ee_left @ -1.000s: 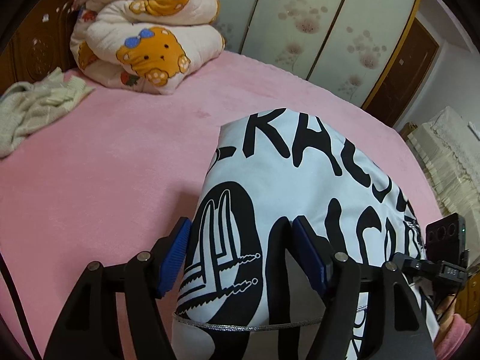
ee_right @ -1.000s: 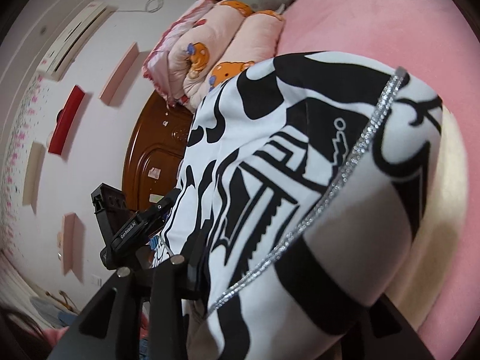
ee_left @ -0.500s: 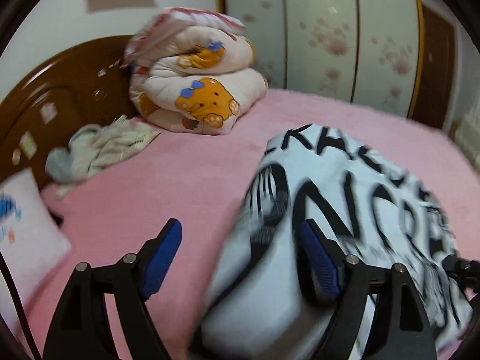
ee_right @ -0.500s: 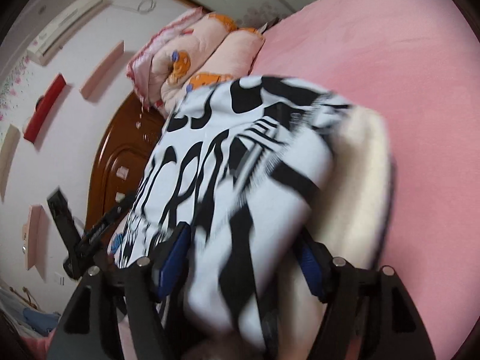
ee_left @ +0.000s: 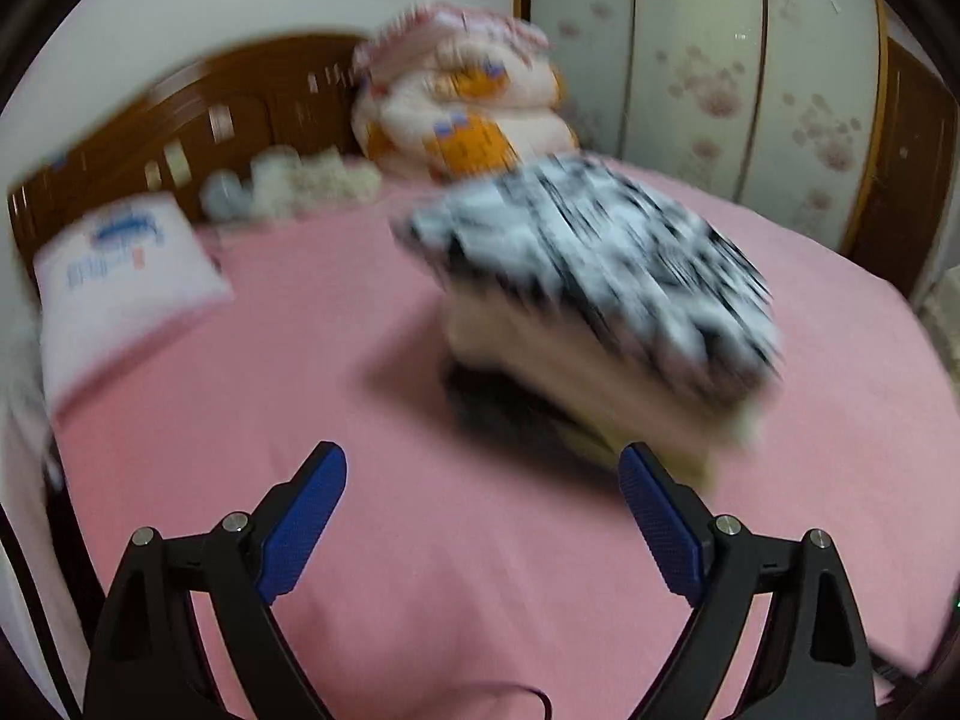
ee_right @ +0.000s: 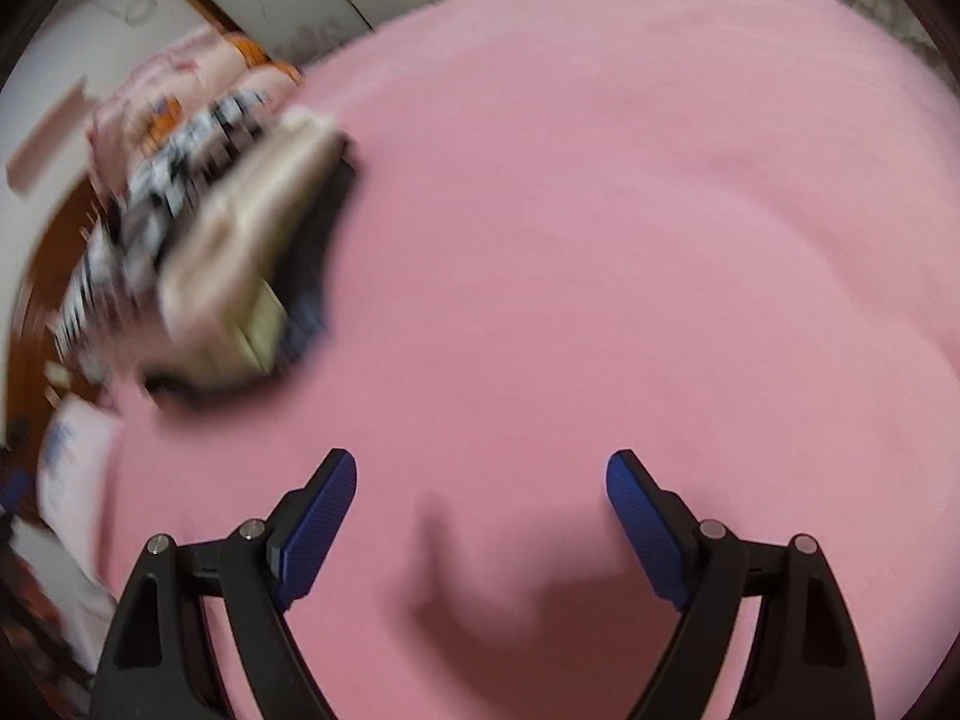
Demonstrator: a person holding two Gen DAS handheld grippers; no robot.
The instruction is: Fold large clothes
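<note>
Left wrist view: the left gripper [ee_left: 483, 474] has its jaws spread wide, having just been opening, with nothing between them; only the pink bed [ee_left: 336, 360] shows in the gap. Its blue pads [ee_left: 303, 531] are clear of any cloth. Ahead of the right-hand pad lies the folded garment [ee_left: 600, 288], a black-and-white printed bundle with a cream underside, blurred by motion; whether it rests fully on the bed cannot be told. Beyond it sits a folded quilt [ee_left: 468, 96] against the wooden headboard [ee_left: 198, 102], with a pale crumpled cloth [ee_left: 294, 183] beside it and a white pillow [ee_left: 120, 276] at far left. Wardrobe doors [ee_left: 750, 72] stand behind the bed.

Right wrist view: the right gripper [ee_right: 480, 474] also has its jaws spread wide, having just been opening, empty, over bare bed [ee_right: 600, 210]. The garment [ee_right: 222, 210] lies well apart at upper left, blurred, with the quilt [ee_right: 180, 78] behind it.
</note>
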